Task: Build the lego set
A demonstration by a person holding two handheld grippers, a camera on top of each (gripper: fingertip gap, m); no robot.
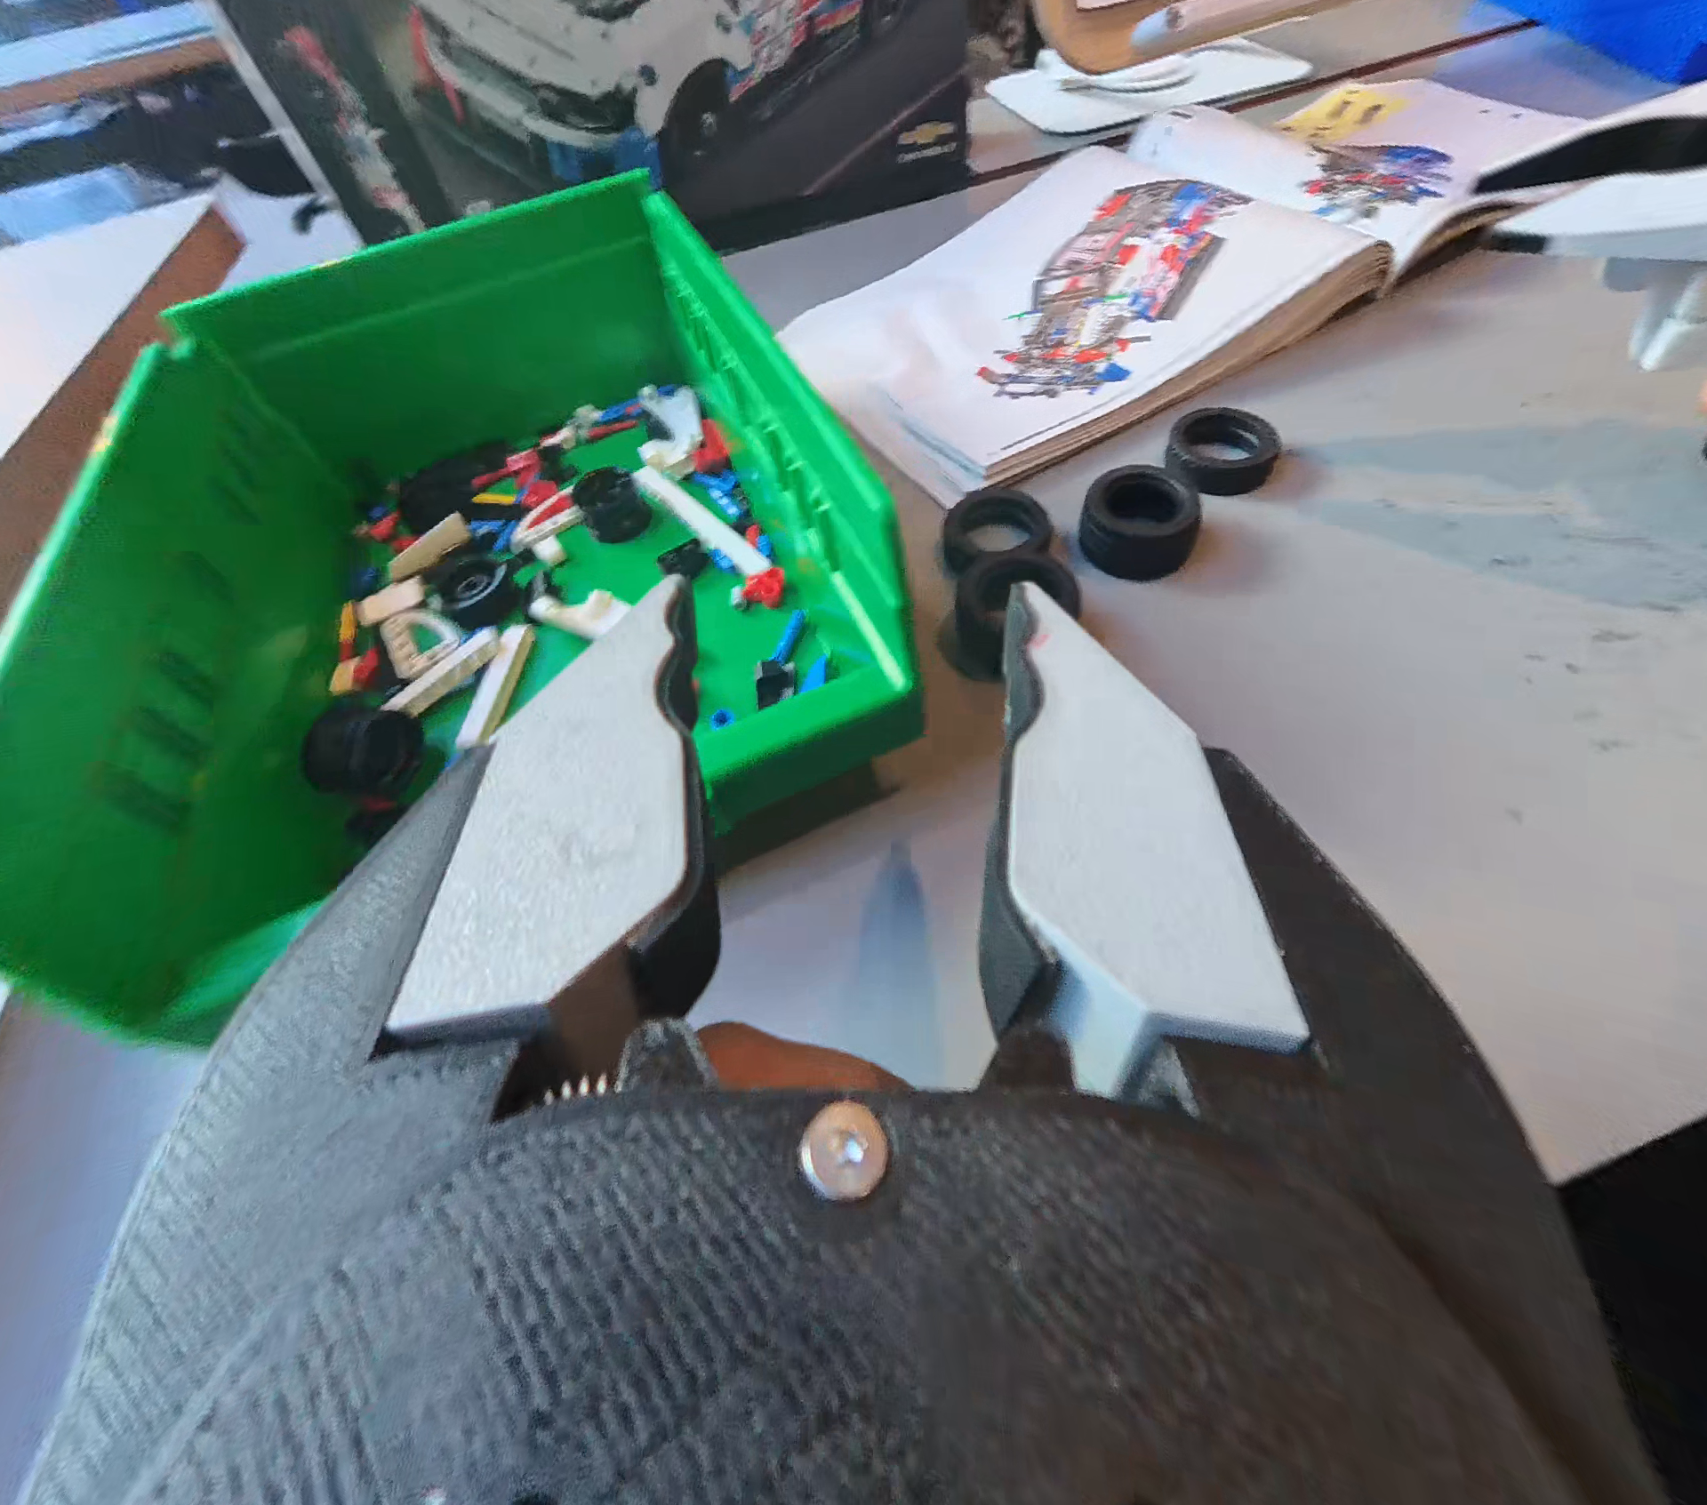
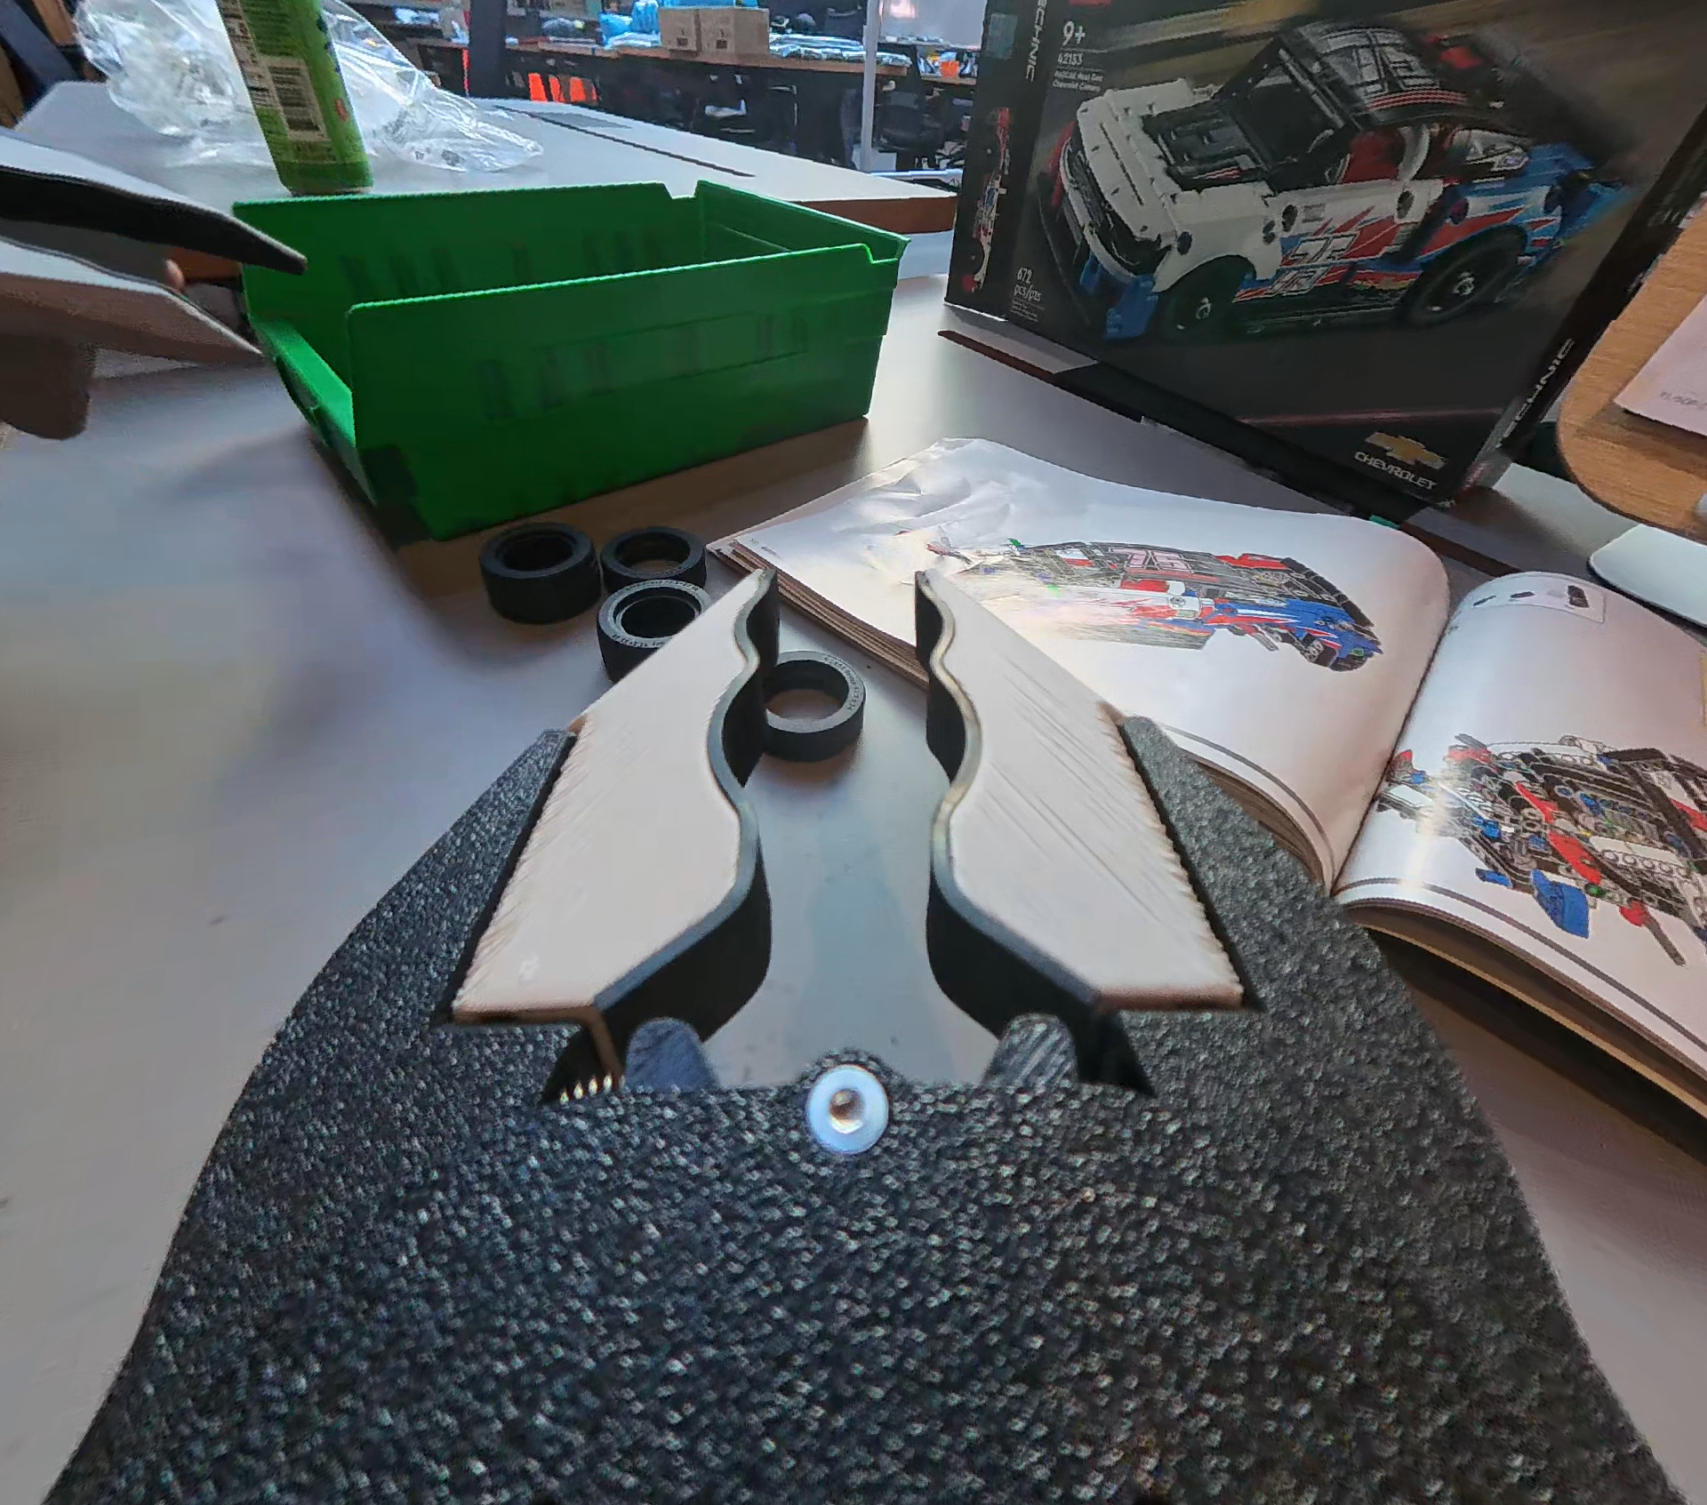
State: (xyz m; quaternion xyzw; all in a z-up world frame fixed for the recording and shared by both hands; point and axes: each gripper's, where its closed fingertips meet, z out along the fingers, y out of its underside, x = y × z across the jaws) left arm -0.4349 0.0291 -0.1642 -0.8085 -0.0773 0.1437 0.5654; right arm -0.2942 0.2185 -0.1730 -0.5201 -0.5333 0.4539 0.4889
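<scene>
Printed car-model box [image 2: 1293,186], open picture manual [image 2: 1155,629], labelled green can [image 2: 277,48]

Pale-fingered tongs [image 2: 845,592], textured black bodies

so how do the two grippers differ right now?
Left gripper hangs at the green bin's near corner, a tyre showing past its tip; right gripper is low over the table with a lone tyre lying between its fingers, ungripped. The left's jaws are spread wider than the right's. The left view is motion-blurred, the right sharp. Both are open and empty.
</scene>
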